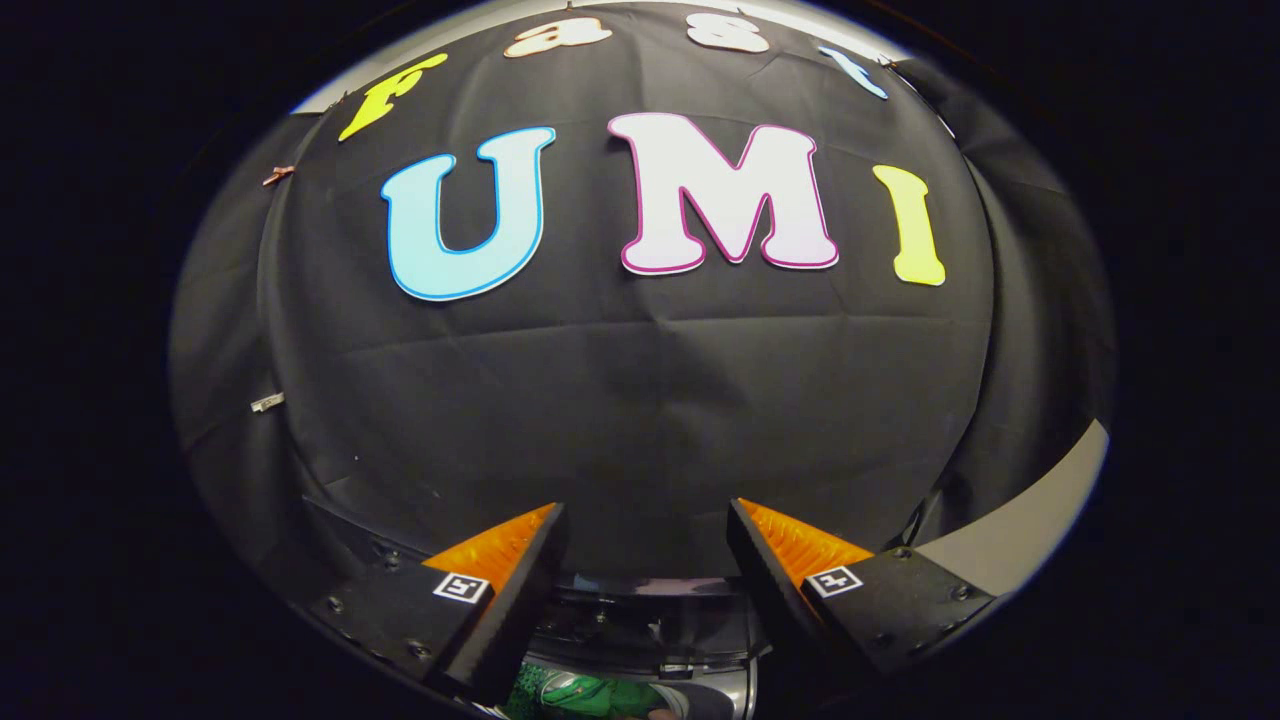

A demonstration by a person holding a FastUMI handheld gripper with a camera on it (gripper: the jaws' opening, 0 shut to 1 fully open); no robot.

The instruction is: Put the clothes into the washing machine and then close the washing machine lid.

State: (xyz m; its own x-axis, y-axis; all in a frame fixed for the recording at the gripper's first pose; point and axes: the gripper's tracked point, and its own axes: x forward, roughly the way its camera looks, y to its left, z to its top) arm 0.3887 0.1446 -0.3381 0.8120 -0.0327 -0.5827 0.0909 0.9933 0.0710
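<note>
Claw (645,520) fingers stand well apart with nothing held between them, pointed at the black cloth wall (640,400) of the booth.

Risk first, as a judgement: the claw looks out level at the wall, while the work lies low beneath it, so a blind reach down could miss the cloth or knock a finger on the machine's edge. The steep angle hides most of what lies below, and that would be the cause.

Beside the left finger (500,580), low down, a green garment (580,695) with a pale pattern shows in a small patch; this seems to be the clothes, though whether it lies in the machine or beside it I cannot tell. Between the fingers, just above the garment, runs a dark curved rim with small fittings (640,620), perhaps the washing machine's opening or lid. Beyond the right finger (770,570) a pale grey strip (1030,520), perhaps the table or floor, curves away under the wall. Nothing stands between the fingers and the garment that I can see.
</note>
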